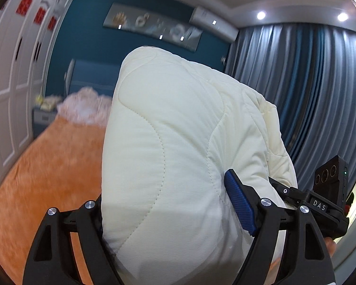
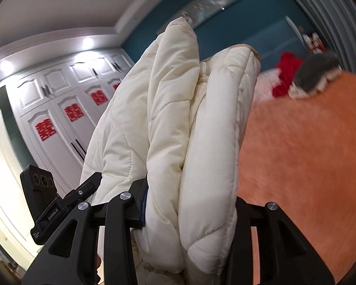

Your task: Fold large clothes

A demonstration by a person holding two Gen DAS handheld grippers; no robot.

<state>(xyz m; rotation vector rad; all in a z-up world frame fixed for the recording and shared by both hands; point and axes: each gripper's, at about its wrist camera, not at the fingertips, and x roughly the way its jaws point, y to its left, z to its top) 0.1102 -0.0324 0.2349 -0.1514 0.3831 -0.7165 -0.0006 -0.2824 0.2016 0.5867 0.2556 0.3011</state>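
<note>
A cream quilted puffy coat point(image 1: 178, 142) is bundled and held up in the air above the orange bed. My left gripper point(image 1: 168, 204) is shut on one thick fold of it, the blue pad point(image 1: 239, 204) pressed into the fabric. My right gripper point(image 2: 189, 204) is shut on several stacked folds of the same coat point(image 2: 189, 123), which stand up between its fingers. The other gripper body shows at the edge of each view point(image 1: 330, 190) point(image 2: 42, 194).
An orange bedspread point(image 1: 47, 171) point(image 2: 308, 166) lies below. Red and grey clothes point(image 2: 303, 76) and a pink fluffy item point(image 1: 85, 106) lie near the headboard. White wardrobe doors point(image 2: 59, 123), blue curtains point(image 1: 308, 95) and a teal wall surround the bed.
</note>
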